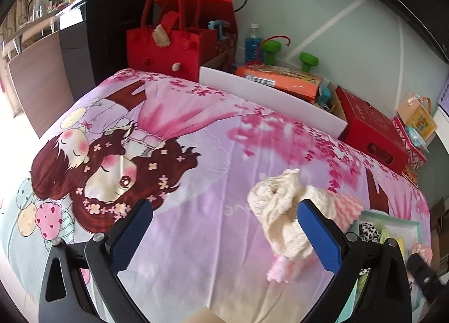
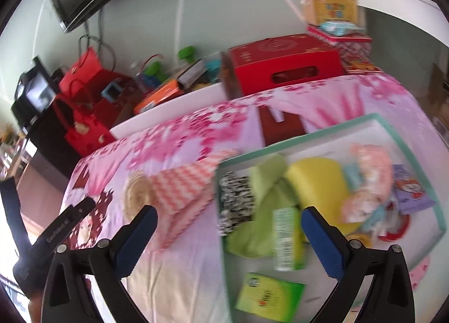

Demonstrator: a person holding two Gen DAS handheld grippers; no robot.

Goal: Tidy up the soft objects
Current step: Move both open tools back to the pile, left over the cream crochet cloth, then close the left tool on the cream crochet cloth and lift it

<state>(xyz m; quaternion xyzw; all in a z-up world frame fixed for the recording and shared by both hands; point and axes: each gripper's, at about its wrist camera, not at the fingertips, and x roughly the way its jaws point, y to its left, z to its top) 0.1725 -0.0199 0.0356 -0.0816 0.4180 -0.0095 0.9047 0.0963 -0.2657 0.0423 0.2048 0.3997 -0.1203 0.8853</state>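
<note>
Two hand-held tongs hover over a bed covered by a pink cartoon-print sheet (image 1: 196,154). The left tongs (image 1: 224,227) are spread wide and hold nothing. Just inside their right finger (image 1: 320,236), and partly hidden behind it, lies a crumpled cream knitted cloth (image 1: 280,210) on top of a pink zigzag cloth (image 1: 348,205).

The right tongs (image 2: 228,238) are also spread wide and empty, hanging above a teal-rimmed box (image 2: 308,135) that sits on the bed. Straight ahead of them, inside the box, lie a green cloth (image 2: 266,196), a yellow cloth (image 2: 317,180), a black-and-white patterned piece (image 2: 235,199) and pink soft items to the right (this view is blurred, so finer detail is uncertain).

The likely step is picking up the cream cloth for the box. To do it well, the left tongs should shift right until the bundle sits centred between the fingers, then close on its thick bunched middle rather than a loose edge.

The cream cloth's long axis runs from far-left to near-right relative to the left tongs, its narrower end trailing towards the camera.
</note>
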